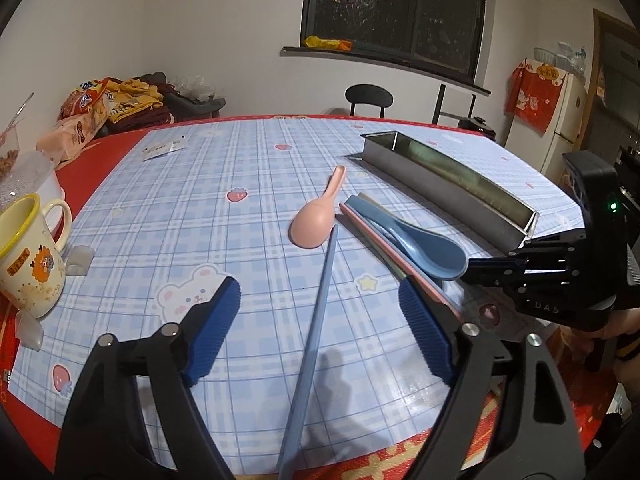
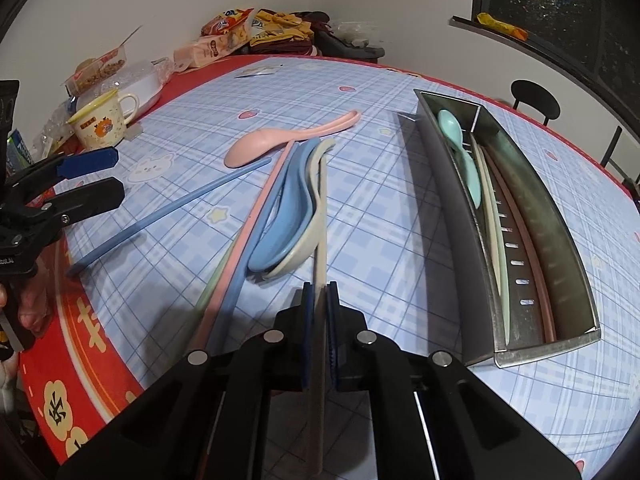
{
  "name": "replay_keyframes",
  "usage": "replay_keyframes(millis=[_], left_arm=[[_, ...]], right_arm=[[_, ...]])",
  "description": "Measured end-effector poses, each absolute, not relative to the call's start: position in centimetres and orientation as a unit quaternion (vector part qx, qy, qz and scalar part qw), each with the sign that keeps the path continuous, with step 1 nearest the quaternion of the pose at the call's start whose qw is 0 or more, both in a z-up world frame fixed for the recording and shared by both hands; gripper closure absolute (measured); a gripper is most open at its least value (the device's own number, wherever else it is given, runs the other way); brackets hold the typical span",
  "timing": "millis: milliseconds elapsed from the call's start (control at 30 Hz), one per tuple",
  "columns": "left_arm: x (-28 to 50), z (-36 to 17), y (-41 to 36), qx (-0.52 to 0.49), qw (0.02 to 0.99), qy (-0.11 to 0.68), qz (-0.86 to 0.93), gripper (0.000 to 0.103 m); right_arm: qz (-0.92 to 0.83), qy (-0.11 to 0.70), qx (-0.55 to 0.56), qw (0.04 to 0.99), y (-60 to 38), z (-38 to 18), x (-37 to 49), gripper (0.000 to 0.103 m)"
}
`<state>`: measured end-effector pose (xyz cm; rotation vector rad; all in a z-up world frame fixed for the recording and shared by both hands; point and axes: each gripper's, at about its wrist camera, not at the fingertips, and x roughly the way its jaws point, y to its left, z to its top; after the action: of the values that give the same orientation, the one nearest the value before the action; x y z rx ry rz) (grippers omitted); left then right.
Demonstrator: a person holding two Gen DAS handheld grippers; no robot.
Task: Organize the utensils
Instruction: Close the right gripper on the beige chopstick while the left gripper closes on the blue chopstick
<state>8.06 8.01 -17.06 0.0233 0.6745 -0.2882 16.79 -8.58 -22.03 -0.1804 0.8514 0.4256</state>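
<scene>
right claw (image 2: pixel 320 300): I'm clamping the beige chopstick (image 2: pixel 320 216), at 6 o'clock.
left claw (image 1: pixel 320 312): jaws apart, straddling the blue chopstick (image 1: pixel 316 320).
risk: lifting may be dragging the stacked spoons (image 2: pixel 288 216) at 12 o'clock.

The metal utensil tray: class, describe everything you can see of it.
The metal utensil tray is a long, narrow trough of dull, brushed-looking steel with upright walls, a divider near its far end and a slotted floor. It lies flat on the checked tablecloth, right of the loose utensils. Inside lie a mint spoon, a cream chopstick and a brownish chopstick.

Spoons (image 2: pixel 288 216) and chopsticks (image 2: pixel 168 208) left of tray (image 2: pixel 448 216)
</scene>
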Motion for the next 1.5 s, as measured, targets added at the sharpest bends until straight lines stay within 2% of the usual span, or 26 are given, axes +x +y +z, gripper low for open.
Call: replay_keyframes(millis=[133, 233, 267, 367, 500, 667, 867, 1333, 1500], left_arm=[[8.6, -17.4, 7.6, 0.021, 0.928, 0.345, -0.143, 0.034], [9.0, -17.9, 6.9, 0.037, 0.919, 0.362, -0.150, 0.052], [9.2, -18.1, 6.6, 0.042, 0.916, 0.369, -0.153, 0.055], [9.4, -18.5, 6.1, 0.050, 0.911, 0.379, -0.156, 0.059], [9.8, -18.9, 5.9, 0.057, 0.906, 0.392, -0.148, 0.062], [10.1, -19.4, 5.7, 0.064, 0.902, 0.406, -0.133, 0.071], [10.3, -19.7, 5.5, 0.072, 0.899, 0.415, -0.122, 0.076], [10.8, -20.2, 5.5, 0.068, 0.893, 0.431, -0.112, 0.076], [10.7, -20.2, 4.9, 0.083, 0.892, 0.429, -0.114, 0.082]], right_arm=[[0.193, 0.410, -0.082, 0.888, -9.0, -22.0, 16.9, 0.096], [0.193, 0.410, -0.081, 0.888, -9.0, -22.1, 17.0, 0.096], [0.192, 0.410, -0.081, 0.888, -9.0, -22.1, 17.0, 0.096], [0.194, 0.410, -0.080, 0.888, -9.1, -22.1, 17.0, 0.096], [0.196, 0.411, -0.076, 0.887, -9.2, -22.1, 17.1, 0.096], [0.198, 0.412, -0.070, 0.887, -9.4, -22.1, 17.1, 0.096], [0.202, 0.413, -0.064, 0.885, -9.6, -22.1, 17.2, 0.096], [0.211, 0.416, -0.047, 0.883, -10.1, -22.1, 17.4, 0.096], [0.213, 0.417, -0.044, 0.882, -10.2, -22.1, 17.4, 0.096]])
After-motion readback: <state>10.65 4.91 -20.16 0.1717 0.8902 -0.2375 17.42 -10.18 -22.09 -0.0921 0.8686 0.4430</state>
